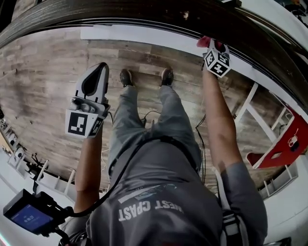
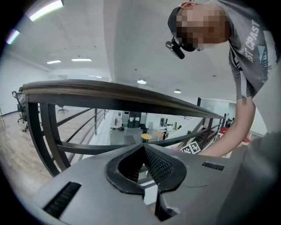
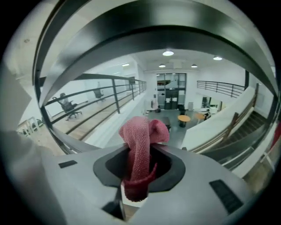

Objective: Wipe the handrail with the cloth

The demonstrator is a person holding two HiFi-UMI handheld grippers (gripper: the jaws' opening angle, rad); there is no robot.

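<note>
Person facing a handrail (image 1: 144,14), a gripper in each hand.
The rail runs ahead of the person's shoes (image 1: 126,77). The right gripper (image 1: 210,45) is at it, with the cloth (image 1: 204,41) between its jaws. The left gripper (image 1: 96,72) is further left, short of the rail.

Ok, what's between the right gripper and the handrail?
Only the pink cloth. It is pinched in the right gripper jaws and bunches out toward the dark handrail. The right gripper view shows this best.
</note>
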